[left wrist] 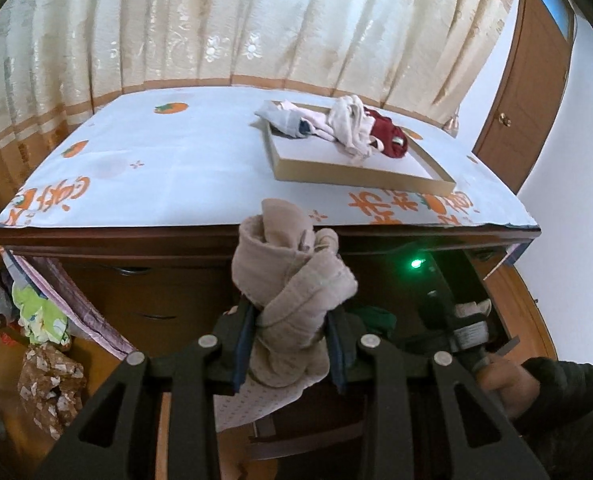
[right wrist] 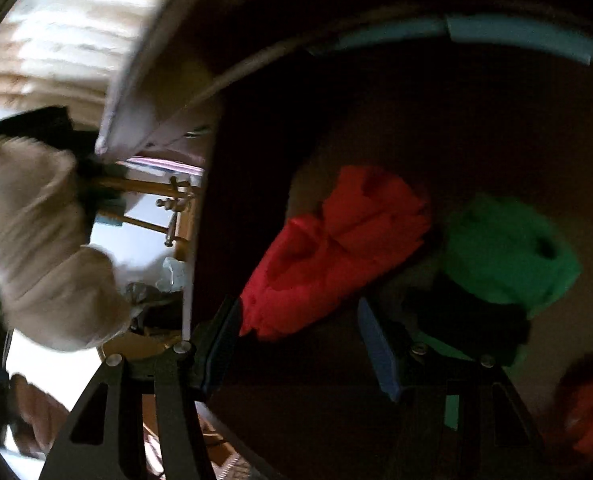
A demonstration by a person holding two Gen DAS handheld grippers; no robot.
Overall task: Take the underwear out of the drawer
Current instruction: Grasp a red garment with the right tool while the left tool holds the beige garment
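Observation:
My left gripper point(left wrist: 292, 340) is shut on beige underwear point(left wrist: 292, 280), held up in front of the dresser's top edge. The same beige piece shows at the left of the right wrist view point(right wrist: 36, 248). My right gripper point(right wrist: 300, 344) is open inside the dark drawer point(right wrist: 416, 120), its jaws standing wide just below a red piece of underwear point(right wrist: 336, 248). A green piece point(right wrist: 508, 248) lies to the right of the red one, over something dark. In the left wrist view the right gripper point(left wrist: 468, 320) is at the open drawer, lower right.
A shallow tray point(left wrist: 356, 174) on the dresser top point(left wrist: 168, 168) holds white and dark red garments point(left wrist: 356, 128). Curtains hang behind. A wooden door point(left wrist: 536, 92) is at the right. Bags and clutter point(left wrist: 44, 320) lie at the left. Another red item point(right wrist: 588, 412) is in the drawer's lower right.

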